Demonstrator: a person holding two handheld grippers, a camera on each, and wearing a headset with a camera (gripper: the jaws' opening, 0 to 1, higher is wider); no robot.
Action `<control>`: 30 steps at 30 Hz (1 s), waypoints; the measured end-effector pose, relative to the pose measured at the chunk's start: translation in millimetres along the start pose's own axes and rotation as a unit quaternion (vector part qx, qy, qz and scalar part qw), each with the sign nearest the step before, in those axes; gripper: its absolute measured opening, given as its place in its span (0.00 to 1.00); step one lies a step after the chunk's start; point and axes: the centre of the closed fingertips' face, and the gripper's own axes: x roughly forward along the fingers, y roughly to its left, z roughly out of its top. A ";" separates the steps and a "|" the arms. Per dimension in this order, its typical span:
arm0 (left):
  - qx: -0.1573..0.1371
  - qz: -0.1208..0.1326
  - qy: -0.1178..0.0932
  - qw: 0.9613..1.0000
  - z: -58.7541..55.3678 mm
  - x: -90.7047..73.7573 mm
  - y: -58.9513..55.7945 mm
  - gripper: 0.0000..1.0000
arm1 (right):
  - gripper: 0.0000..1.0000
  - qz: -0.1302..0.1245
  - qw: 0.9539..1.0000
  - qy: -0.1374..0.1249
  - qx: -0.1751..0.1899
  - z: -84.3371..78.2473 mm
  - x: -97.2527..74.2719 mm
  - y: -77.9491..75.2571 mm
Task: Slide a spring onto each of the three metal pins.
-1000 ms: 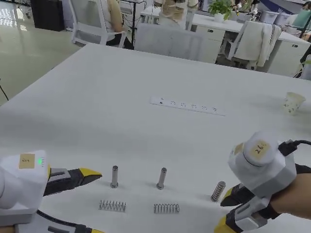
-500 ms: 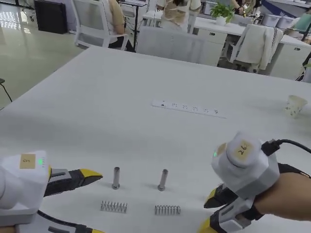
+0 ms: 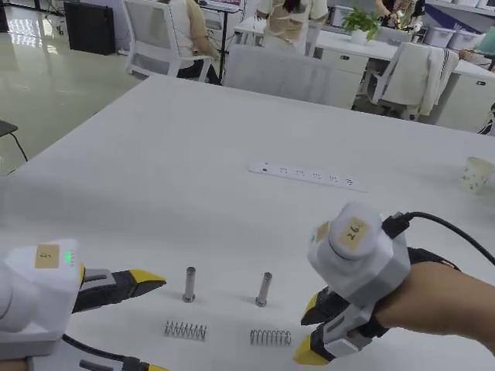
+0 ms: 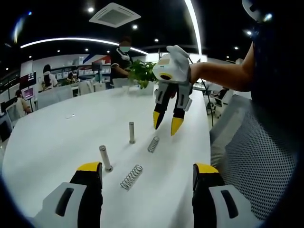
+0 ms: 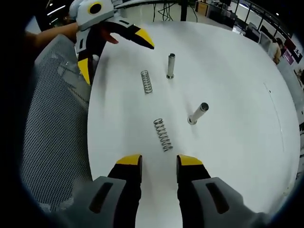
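Two bare metal pins (image 3: 189, 284) (image 3: 264, 289) stand upright on the white table (image 3: 232, 209). In front of each pin a spring (image 3: 186, 331) (image 3: 271, 337) lies flat. My right gripper (image 3: 308, 334) hovers open just right of the right-hand spring, with nothing between its fingers. In the right gripper view that spring (image 5: 163, 134) lies just ahead of my right gripper (image 5: 159, 161), and the pin (image 5: 197, 113) stands beyond it. My left gripper (image 3: 147, 321) is open at the table's near left, beside the left pin. The left gripper view has my left gripper (image 4: 147, 168) spread wide behind a spring (image 4: 131, 176) and a pin (image 4: 105, 158).
A white power strip (image 3: 306, 175) lies mid-table and a paper cup (image 3: 474, 173) stands at the far right. Chairs, desks and seated people are beyond the far edge. A mesh chair back (image 5: 52, 123) is close behind the near edge.
My right gripper has moved left along the near edge toward the right-hand loose spring, and it now covers the pin with a spring on it. The left gripper has stayed put.
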 end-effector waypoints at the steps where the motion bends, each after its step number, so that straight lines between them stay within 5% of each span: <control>1: 0.000 0.001 0.000 1.000 -0.1 -0.3 0.1 0.74 | 0.27 0.001 1.000 0.002 -0.001 0.2 1.0 -0.4; 30: -0.006 0.000 0.004 1.000 -2.7 -2.4 -2.0 0.71 | 0.16 0.023 0.997 0.022 -0.068 5.2 24.7 -5.0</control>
